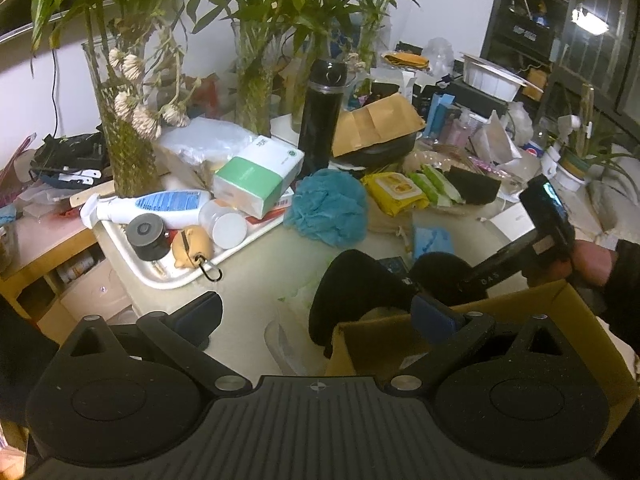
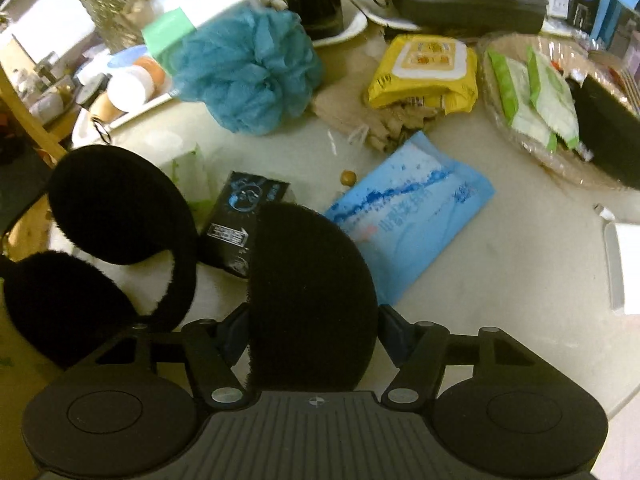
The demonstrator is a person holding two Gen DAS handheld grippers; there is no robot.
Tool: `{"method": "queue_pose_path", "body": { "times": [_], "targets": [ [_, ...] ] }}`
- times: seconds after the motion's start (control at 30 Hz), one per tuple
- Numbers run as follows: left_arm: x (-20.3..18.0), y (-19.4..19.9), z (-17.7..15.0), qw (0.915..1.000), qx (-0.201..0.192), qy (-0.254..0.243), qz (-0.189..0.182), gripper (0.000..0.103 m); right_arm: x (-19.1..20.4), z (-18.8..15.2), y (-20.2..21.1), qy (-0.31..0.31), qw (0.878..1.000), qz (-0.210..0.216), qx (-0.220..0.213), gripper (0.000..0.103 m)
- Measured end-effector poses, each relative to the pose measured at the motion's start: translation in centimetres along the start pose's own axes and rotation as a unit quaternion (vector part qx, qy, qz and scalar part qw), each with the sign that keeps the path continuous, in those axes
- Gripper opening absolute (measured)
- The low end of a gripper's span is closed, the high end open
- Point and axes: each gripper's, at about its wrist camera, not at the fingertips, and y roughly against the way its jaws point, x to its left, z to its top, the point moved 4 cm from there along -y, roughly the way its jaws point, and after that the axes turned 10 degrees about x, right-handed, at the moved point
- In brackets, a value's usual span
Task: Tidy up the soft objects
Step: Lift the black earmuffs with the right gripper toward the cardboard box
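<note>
Black fuzzy earmuffs (image 2: pixel 120 208) lie on the pale table beside a cardboard box (image 1: pixel 560 312). My right gripper (image 2: pixel 314 326) points steeply down, and its jaws press on one round ear pad (image 2: pixel 312 272). The other pad (image 1: pixel 352 292) leans against the box's near corner. My left gripper (image 1: pixel 318 314) stands open just above the table, its right finger (image 1: pixel 436 316) by the box's rim. A teal bath pouf (image 1: pixel 328 208) sits behind the earmuffs. In the left wrist view a hand (image 1: pixel 592 260) holds the right gripper's handle.
A light blue wipes pack (image 2: pixel 408 220), a yellow wipes pack (image 2: pixel 424 72) and a small black carton (image 2: pixel 240 216) lie near the earmuffs. A white tray (image 1: pixel 160 276) of bottles and jars is at the left, with glass vases (image 1: pixel 128 152) and a black flask (image 1: pixel 320 120) behind.
</note>
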Motion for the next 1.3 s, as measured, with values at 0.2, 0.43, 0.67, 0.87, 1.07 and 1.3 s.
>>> {"method": "queue_pose_path", "body": {
  "times": [0.2,0.43,0.67,0.87,1.07,1.3],
  "targets": [
    [0.3,-0.2,1.6,0.9998,-0.012,-0.010,-0.014,0.102,-0.2,-0.2,3.6,-0.009,0.999,-0.001,-0.050,0.068],
    [0.6,-1.3,3.6,0.9991,-0.005,-0.020,-0.038,0.092,-1.0,-0.7,8.0,-0.031,0.994,-0.004,-0.102,0.068],
    [0.3,-4.1,5.1,0.9966,0.030,-0.051,-0.057,0.080,-0.4,-2.3,11.2,-0.027,0.991,-0.011,-0.127,0.068],
    [0.0,-7.8,6.1,0.9901,0.082,-0.082,-0.079,0.071,0.2,-4.2,13.2,-0.027,0.989,-0.006,-0.148,0.068],
    [0.1,-12.3,6.3,0.9804,0.148,-0.081,-0.102,0.059,0.0,-5.7,14.6,-0.035,0.986,-0.004,-0.162,0.068],
    [-0.4,-16.4,6.1,0.9662,0.209,-0.085,-0.124,0.034,0.2,-7.1,15.4,-0.037,0.985,-0.004,-0.170,0.068]
  ]
}}
